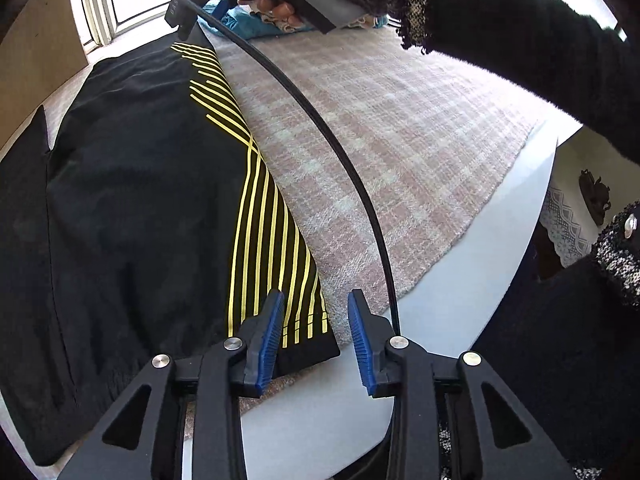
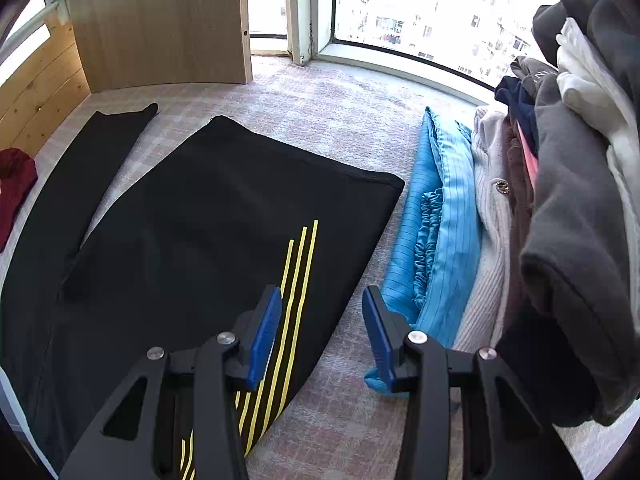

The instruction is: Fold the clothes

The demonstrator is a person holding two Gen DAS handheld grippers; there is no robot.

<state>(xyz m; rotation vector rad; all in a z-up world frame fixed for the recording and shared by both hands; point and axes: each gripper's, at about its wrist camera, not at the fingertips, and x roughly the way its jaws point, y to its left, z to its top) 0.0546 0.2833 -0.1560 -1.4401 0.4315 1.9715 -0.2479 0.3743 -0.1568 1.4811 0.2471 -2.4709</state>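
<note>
A black garment with yellow stripes (image 1: 140,200) lies flat on a pink checked blanket (image 1: 380,128); it also shows in the right wrist view (image 2: 208,220). My left gripper (image 1: 316,316) is open and empty, just above the garment's near striped corner. My right gripper (image 2: 322,320) is open and empty, over the garment's striped edge, with the blanket (image 2: 340,400) under its right finger. The hand holding the right gripper (image 1: 276,4) shows at the top of the left wrist view.
A blue folded cloth (image 2: 440,220) and a tall pile of clothes (image 2: 568,200) lie to the right. A dark red cloth (image 2: 14,184) lies at far left. A wooden board (image 2: 160,20) and a window (image 2: 420,8) stand behind. A black cable (image 1: 320,120) crosses the blanket. A white table edge (image 1: 480,280) borders it.
</note>
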